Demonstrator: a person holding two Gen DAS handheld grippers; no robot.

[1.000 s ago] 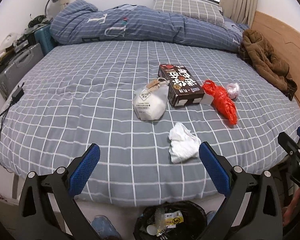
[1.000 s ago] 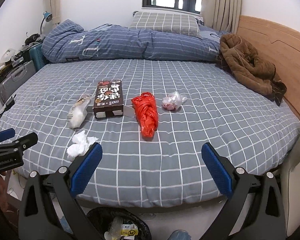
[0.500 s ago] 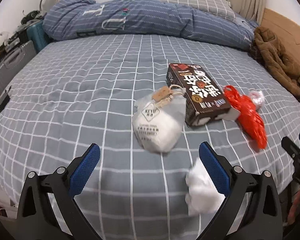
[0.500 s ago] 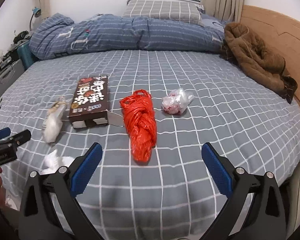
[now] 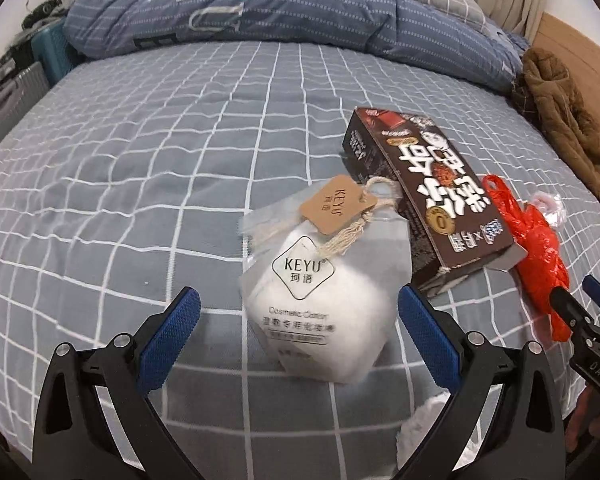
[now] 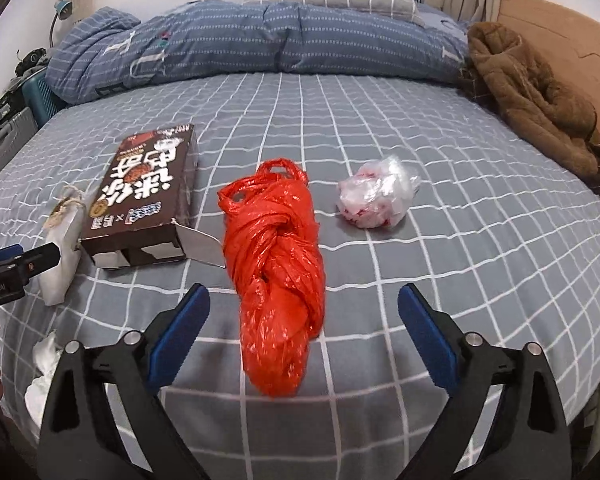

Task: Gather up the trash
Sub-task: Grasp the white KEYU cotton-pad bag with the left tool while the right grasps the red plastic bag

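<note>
Nearest us, our left gripper frames the white cotton-pad pouch, jaws wide apart, pads not touching it. Our right gripper has just been closing slightly, jaws apart around the red plastic bag, apart from both pads. Farther lie the brown box left and the clear crumpled bag right, all on the checked bed.

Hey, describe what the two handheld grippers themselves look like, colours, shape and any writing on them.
Both match: the left gripper and right gripper each have two black angled arms with silver bolts, ending in blue textured pads. The left one's black body, seen from the right camera, carries small white lettering, too blurred to read fully. No cables or sleeves show.
</note>
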